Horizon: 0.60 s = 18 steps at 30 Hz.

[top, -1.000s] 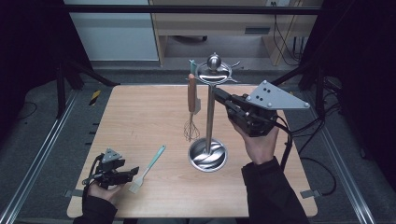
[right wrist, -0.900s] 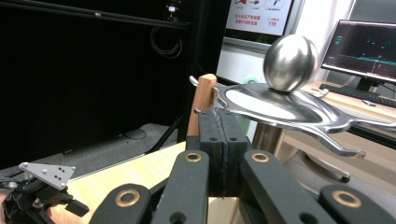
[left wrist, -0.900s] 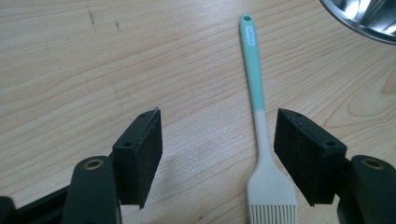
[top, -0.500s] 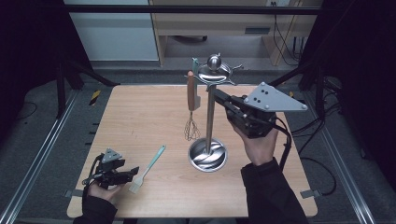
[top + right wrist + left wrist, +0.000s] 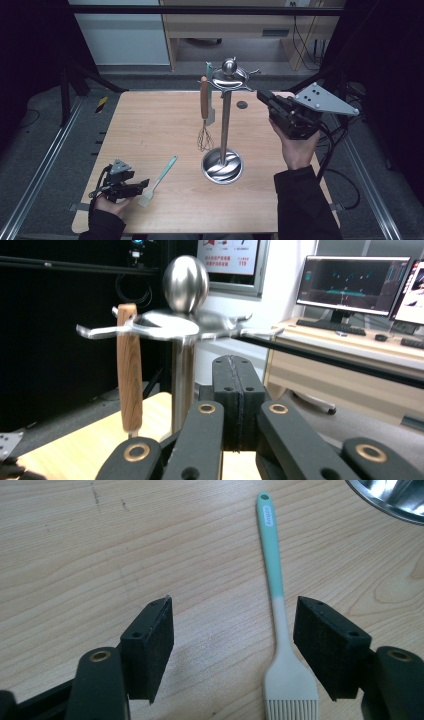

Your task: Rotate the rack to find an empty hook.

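A steel utensil stand [image 5: 224, 125] rises from a round base at the table's middle. From its hooks hang a whisk with a wooden handle [image 5: 203, 105] and, behind it, a teal utensil [image 5: 210, 107]. A pastry brush with a teal handle [image 5: 160, 179] lies flat near the front left. My left gripper [image 5: 141, 184] rests open beside the brush's bristle end; in the left gripper view the brush [image 5: 278, 610] lies between the jaws, closer to the right one. My right gripper [image 5: 261, 95] is held up to the right of the stand's top, shut and empty. In the right gripper view it [image 5: 234, 390] faces the stand's hook ring [image 5: 175, 325] and the wooden handle [image 5: 129, 385].
A small dark disc [image 5: 242, 104] lies on the table behind the stand. The stand's steel base [image 5: 392, 500] shows at the top right of the left gripper view. A wooden desk [image 5: 240, 30] stands beyond the table, and monitors [image 5: 355, 285] sit on a bench.
My right gripper has drawn back to the right, away from the stand's top, still shut. The left gripper and the brush have stayed put.
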Motion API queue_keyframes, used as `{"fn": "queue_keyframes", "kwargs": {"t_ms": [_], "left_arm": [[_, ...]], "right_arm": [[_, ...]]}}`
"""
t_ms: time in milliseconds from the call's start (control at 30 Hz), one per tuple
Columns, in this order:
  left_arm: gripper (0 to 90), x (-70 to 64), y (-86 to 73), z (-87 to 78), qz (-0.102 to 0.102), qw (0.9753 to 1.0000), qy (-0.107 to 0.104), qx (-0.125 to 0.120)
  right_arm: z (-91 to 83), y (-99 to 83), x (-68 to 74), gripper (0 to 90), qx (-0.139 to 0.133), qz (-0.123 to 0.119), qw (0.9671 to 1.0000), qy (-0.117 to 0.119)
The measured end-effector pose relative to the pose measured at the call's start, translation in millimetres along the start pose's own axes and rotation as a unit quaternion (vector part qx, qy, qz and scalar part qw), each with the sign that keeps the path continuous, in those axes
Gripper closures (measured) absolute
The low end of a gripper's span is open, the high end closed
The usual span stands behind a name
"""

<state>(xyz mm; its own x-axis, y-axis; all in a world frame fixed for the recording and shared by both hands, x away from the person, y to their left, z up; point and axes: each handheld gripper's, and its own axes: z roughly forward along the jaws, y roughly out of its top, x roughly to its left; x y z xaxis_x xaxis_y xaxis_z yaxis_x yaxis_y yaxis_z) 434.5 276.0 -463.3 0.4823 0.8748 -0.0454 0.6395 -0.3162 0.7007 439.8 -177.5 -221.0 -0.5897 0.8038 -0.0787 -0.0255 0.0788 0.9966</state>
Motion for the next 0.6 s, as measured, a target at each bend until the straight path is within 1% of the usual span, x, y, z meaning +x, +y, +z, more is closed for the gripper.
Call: {"fn": "queue_keyframes", "kwargs": {"t_ms": [167,267,600], "left_arm": [[32.1,-0.1,-0.1,0.0,-0.001,1.0000,-0.001,0.000],[32.0,0.0,0.0,-0.2,-0.002,1.0000,-0.001,0.000],[31.9,-0.1,0.1,-0.2,-0.002,1.0000,-0.001,0.000]], "right_arm": [[3.3,7.7,4.7,90.0,-0.002,-0.007,0.9999,0.008],[4.7,8.3,8.6,90.0,-0.001,-0.016,0.9998,0.010],[5.4,8.8,16.5,90.0,0.002,-0.022,0.9995,0.022]]}}
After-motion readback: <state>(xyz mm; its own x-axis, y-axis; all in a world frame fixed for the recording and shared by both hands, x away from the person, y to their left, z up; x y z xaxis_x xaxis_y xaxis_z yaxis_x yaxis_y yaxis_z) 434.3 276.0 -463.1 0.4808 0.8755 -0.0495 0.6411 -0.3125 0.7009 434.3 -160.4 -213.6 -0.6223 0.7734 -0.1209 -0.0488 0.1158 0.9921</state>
